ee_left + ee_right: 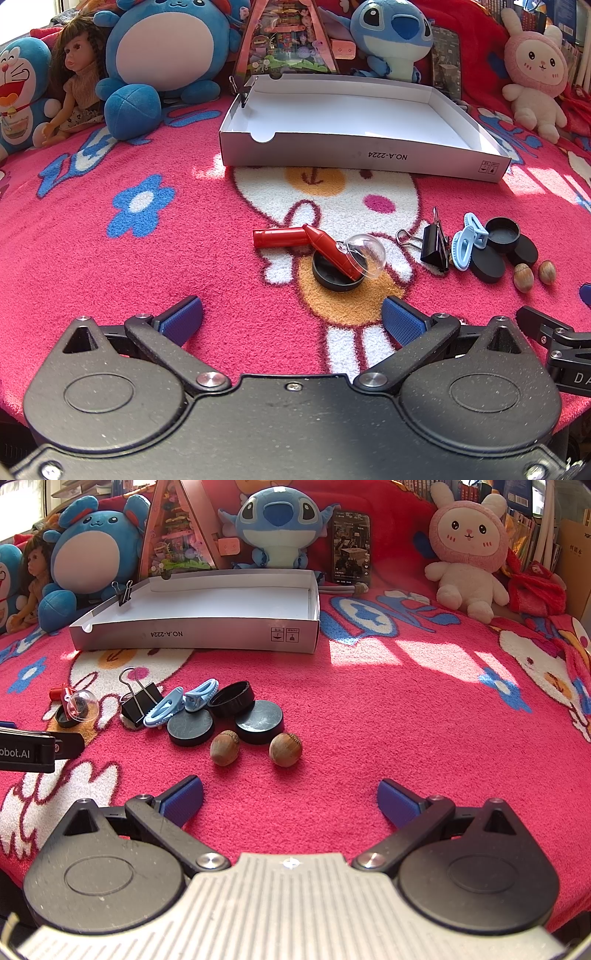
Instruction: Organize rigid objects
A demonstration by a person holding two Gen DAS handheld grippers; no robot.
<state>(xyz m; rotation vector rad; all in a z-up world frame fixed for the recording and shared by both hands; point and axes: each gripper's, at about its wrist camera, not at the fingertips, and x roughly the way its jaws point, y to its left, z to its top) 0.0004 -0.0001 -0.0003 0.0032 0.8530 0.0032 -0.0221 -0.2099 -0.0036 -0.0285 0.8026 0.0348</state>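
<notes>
**Operator:** Report the state of both tools.

**Guide:** Your left gripper (pixel 291 317) sits at the bottom of the left wrist view with its blue pads (pixel 183 319) spread wide and nothing between them. Your right gripper (pixel 290 799) shows the same condition in the right wrist view: fingers apart, holding nothing, above the pink blanket (pixel 369 709).

**Operator:** Where are the loose items?

**Guide:** In the left wrist view, centre frame, you see a red whistle (pixel 280 236) lying beside a second red piece (pixel 330 249) that leans on a black cap (pixel 332 275). A clear dome (pixel 365 254) rests on the same cap. In the right wrist view, left of centre, you find the main cluster: a black binder clip (pixel 142 701), two light blue clips (pixel 166 710) touching it, one open black cap (pixel 232 698) and two flat black discs (pixel 190 727). Two hazelnuts (pixel 224 752) lie just below the discs, nearest your right fingers.

**Operator:** And the container?

**Guide:** The white cardboard tray (pixel 195 635) stands in the upper left of the right wrist view, well apart from the cluster. A binder clip (pixel 123 590) is fastened on its far left corner. Plush toys (pixel 277 520) line the frame's top edge behind it.
</notes>
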